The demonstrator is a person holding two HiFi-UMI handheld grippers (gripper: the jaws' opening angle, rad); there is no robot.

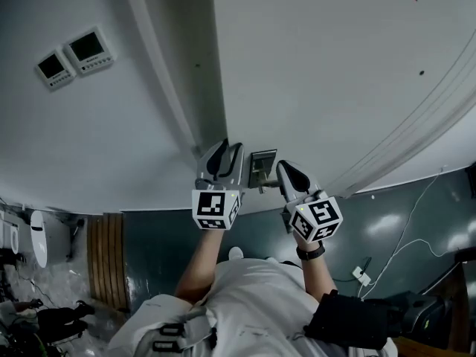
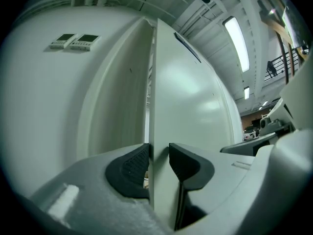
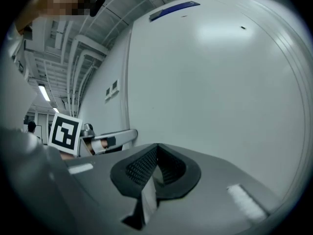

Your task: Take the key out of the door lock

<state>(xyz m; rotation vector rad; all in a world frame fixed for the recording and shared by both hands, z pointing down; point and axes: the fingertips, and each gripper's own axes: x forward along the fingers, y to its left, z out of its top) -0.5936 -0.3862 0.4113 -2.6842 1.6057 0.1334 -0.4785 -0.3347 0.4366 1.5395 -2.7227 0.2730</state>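
I see the door (image 1: 320, 73) as smooth painted sheet with a soft sheen. The lock plate (image 1: 262, 168) looks like brushed metal, though it is small in my head view. On the left gripper (image 2: 159, 165) the pads (image 2: 129, 168) are black, ribbed and matt, and the shell is matt grey plastic. The handle (image 3: 115, 138) shines like metal. The floor (image 1: 387, 229) is glossy.

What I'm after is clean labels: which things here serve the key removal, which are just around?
Job: door, lock plate, door handle, left gripper, right gripper. The key can't be made out.
Just around: two wall control panels, white cable plug.
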